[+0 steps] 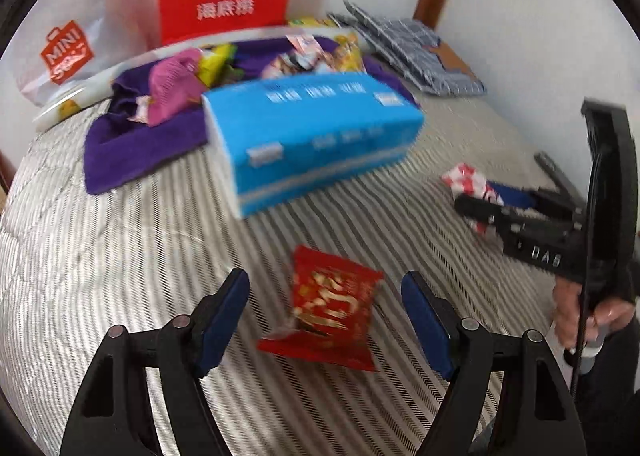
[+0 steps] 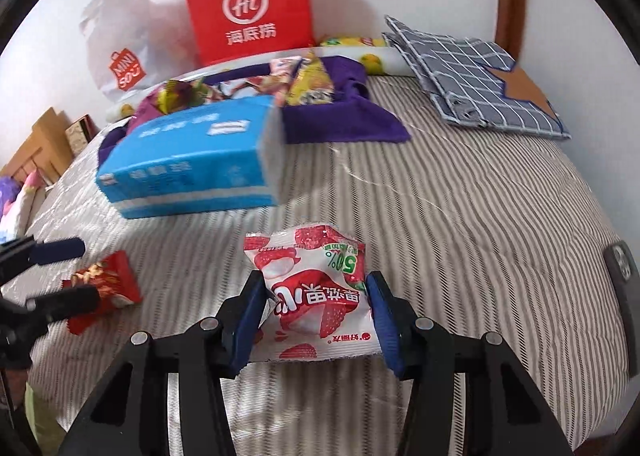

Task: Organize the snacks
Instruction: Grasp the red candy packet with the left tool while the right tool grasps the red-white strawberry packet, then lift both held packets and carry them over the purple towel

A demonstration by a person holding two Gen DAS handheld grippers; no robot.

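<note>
A red snack packet with gold lettering [image 1: 332,308] lies on the striped quilt [image 1: 120,256] between the blue pads of my left gripper [image 1: 326,288]. That gripper is open, and a gap shows on both sides of the packet. My right gripper [image 2: 315,284] is shut on a white packet with strawberry print [image 2: 312,304], its pads pressing the packet's two sides. The left wrist view shows the same right gripper [image 1: 480,208] at the right with that packet [image 1: 466,178]. A purple cloth [image 2: 344,124] at the back holds several snack packets.
A blue tissue pack [image 1: 320,136] lies in front of the purple cloth [image 1: 140,148]. A red paper bag [image 2: 248,4] and a white shopping bag [image 2: 120,40] stand against the wall. A grey checked fabric bag [image 2: 480,88] lies back right, and a dark phone [image 2: 624,268] is at the right edge.
</note>
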